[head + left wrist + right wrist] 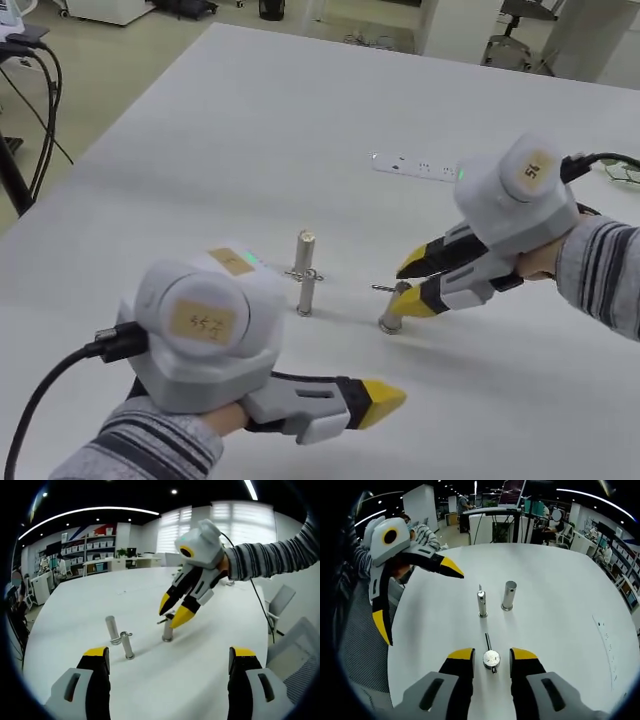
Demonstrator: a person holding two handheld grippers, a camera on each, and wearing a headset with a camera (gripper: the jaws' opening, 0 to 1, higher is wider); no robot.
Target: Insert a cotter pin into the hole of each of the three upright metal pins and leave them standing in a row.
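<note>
Right gripper [492, 654] narrowly open, jaws straddling top of nearest metal pin [491, 658] on table [250, 130], slim gaps either side, nothing clamped. Cotter pin [487, 641] pokes through its hole. Left gripper [170, 652] wide open, empty. Middle pin [307, 295] holds second cotter pin [298, 273]; rear pin [305, 245] looks bare. Pins likely stiff, smooth, tippy: grip shank low. Cotter pins thin, light: pinch at loop

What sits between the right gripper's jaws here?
An upright metal pin, seen top-on in the right gripper view, with a cotter pin sticking out of it. The jaws of the right gripper flank it, a gap on each side.
</note>
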